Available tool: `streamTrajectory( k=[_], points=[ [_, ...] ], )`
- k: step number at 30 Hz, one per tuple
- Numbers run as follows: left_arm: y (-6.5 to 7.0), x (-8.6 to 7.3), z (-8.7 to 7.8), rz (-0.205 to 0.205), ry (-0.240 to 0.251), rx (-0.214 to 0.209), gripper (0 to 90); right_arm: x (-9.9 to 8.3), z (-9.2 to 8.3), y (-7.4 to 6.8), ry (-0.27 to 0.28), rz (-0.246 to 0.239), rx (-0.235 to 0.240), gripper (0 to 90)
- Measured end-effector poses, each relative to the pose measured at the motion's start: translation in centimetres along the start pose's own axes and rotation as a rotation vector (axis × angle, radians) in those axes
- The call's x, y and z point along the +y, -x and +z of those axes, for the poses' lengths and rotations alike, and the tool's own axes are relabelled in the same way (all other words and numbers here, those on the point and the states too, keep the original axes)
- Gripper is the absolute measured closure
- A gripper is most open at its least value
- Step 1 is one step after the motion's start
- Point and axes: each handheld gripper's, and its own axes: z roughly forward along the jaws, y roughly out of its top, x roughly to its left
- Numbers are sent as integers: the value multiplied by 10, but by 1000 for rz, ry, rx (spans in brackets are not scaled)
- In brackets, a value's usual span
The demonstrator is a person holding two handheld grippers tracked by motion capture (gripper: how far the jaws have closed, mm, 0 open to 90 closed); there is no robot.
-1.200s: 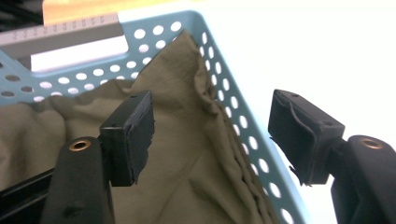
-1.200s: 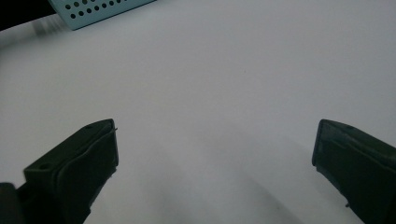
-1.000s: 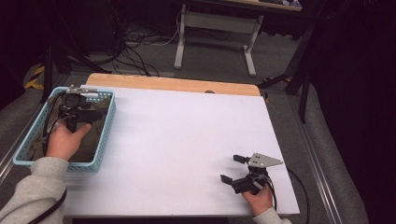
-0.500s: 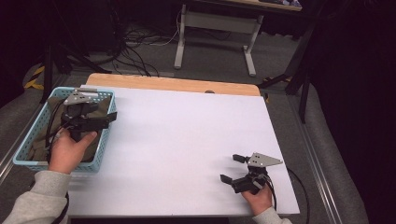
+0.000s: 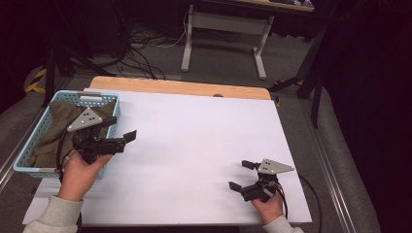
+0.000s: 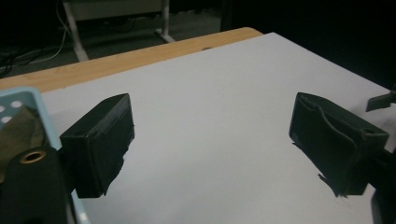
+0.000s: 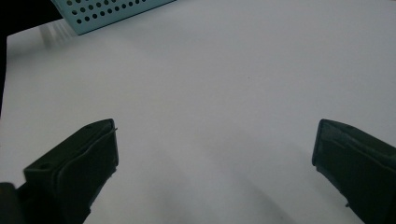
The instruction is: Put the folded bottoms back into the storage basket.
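Observation:
A light blue perforated basket (image 5: 29, 167) stands at the table's left edge with an olive cloth (image 5: 51, 133) lying in it. My left gripper (image 5: 120, 128) hovers at the basket's right rim, pointing right over the white table top (image 5: 194, 141). Its jaws have just been opening and stand wide with nothing between them, as the left gripper view (image 6: 210, 126) shows, with the basket rim (image 6: 42, 107) and cloth (image 6: 18, 135) at its left. My right gripper (image 5: 240, 174) rests open near the front right, nothing between its fingers (image 7: 215, 144), facing the basket (image 7: 107, 11).
A wooden strip (image 5: 180, 87) runs along the table's far edge. Beyond it are floor cables (image 5: 141, 53) and a white metal desk frame (image 5: 223, 29). A grey rail (image 5: 325, 160) borders the table's right side.
My left gripper has come out of the basket and moved right to its rim, over the white top, with its jaws wider apart. The right gripper has stayed where it was.

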Motion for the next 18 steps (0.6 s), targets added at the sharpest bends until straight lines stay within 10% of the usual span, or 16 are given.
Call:
streamTrajectory(
  k=[18],
  points=[
    [24, -37, 21, 6, 24, -127, 58, 1, -2, -2, 24, -19, 14, 7]
  ],
)
